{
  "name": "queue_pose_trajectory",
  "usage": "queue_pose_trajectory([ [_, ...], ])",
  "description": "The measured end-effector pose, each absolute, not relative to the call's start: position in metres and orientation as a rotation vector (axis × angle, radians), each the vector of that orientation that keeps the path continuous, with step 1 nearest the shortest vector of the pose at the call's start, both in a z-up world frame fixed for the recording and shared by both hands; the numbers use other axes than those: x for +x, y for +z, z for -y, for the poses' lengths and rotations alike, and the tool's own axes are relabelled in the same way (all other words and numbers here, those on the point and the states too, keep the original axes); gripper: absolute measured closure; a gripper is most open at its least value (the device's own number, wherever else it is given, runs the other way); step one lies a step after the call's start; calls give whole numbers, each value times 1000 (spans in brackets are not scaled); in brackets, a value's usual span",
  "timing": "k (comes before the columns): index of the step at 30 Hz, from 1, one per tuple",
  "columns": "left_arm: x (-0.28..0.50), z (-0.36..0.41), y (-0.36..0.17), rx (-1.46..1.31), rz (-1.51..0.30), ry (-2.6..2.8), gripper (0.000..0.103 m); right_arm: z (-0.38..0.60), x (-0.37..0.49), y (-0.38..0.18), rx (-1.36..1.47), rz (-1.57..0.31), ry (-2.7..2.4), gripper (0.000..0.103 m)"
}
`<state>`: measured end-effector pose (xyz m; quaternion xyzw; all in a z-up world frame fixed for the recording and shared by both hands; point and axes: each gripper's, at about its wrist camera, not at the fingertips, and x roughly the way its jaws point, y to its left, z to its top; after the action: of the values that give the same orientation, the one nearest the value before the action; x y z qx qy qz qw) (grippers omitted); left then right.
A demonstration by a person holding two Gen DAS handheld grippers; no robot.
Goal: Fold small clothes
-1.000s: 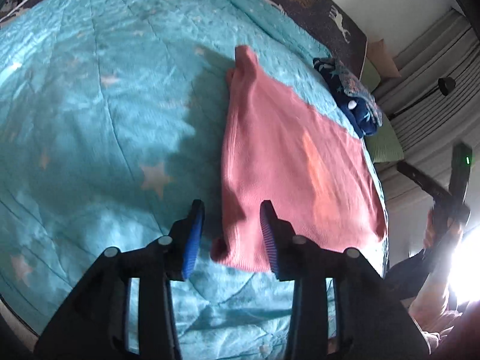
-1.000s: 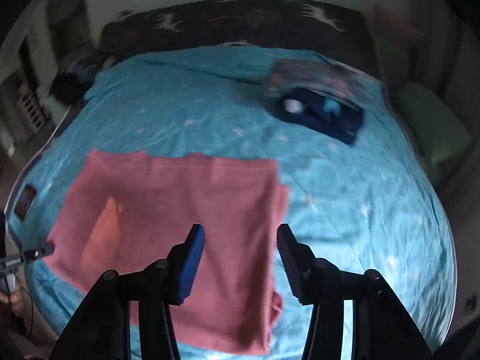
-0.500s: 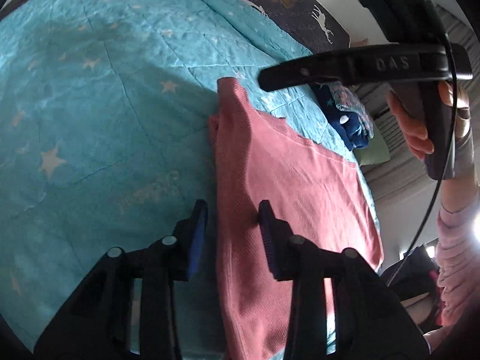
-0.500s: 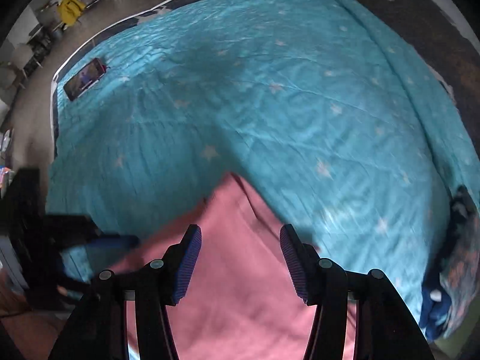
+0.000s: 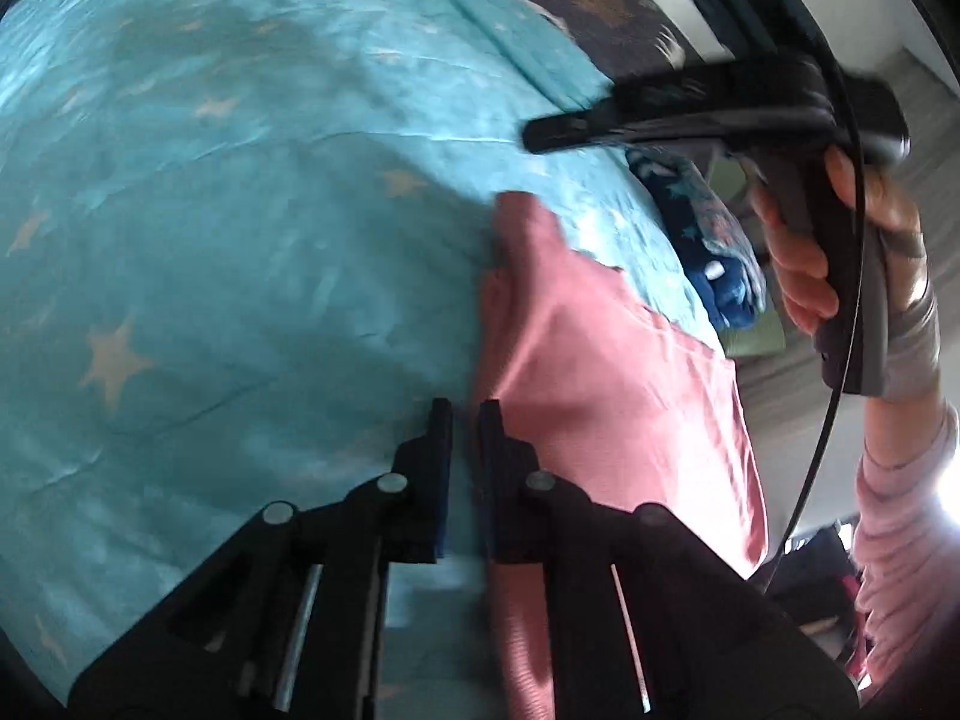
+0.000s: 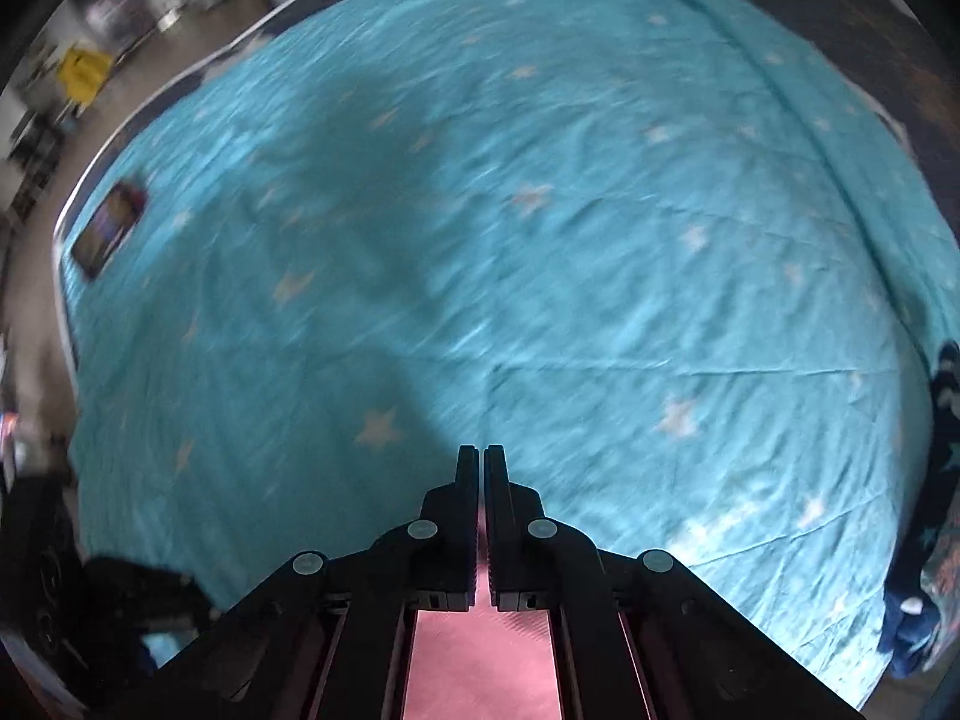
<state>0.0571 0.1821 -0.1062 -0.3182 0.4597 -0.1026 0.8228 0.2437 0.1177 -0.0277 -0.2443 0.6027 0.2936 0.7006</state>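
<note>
A pink garment (image 5: 606,384) lies folded on the turquoise star bedspread (image 5: 240,240). My left gripper (image 5: 465,414) is nearly shut at the garment's left folded edge; whether it pinches cloth is hard to tell. My right gripper (image 6: 482,459) is shut, with pink cloth (image 6: 480,660) showing between and beneath its arms. In the left wrist view the right gripper's body (image 5: 750,114) hovers above the garment's far corner, held by a hand.
A folded dark blue patterned garment (image 5: 708,240) lies beyond the pink one, also at the right edge of the right wrist view (image 6: 936,510). A phone (image 6: 111,228) lies near the bed's left edge. A green pillow (image 5: 756,339) is behind.
Both grippers have closed from open. The left one moved to the garment's left edge; the right one came down over the pink cloth.
</note>
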Motion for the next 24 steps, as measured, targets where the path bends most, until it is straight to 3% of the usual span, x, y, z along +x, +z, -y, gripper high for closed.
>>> queue_pose_trajectory([
  [6, 58, -182, -87, -700, -923, -278, 94, -94, 224, -15, -488, -1377, 794, 96],
  [9, 78, -169, -80, -646, -940, -304, 75, -86, 210, -13, -541, -1360, 757, 89],
  [11, 102, -158, -84, -584, -974, -284, 75, -77, 206, -10, -530, -1359, 736, 89],
  [12, 110, -156, -87, -563, -989, -276, 78, -67, 204, -6, -508, -1353, 731, 89],
  [13, 122, -154, -91, -525, -1004, -255, 93, -56, 202, 0, -481, -1345, 720, 88],
  [24, 125, -208, -62, -592, -875, -114, 97, 191, 198, 23, -110, -1255, 236, 73],
])
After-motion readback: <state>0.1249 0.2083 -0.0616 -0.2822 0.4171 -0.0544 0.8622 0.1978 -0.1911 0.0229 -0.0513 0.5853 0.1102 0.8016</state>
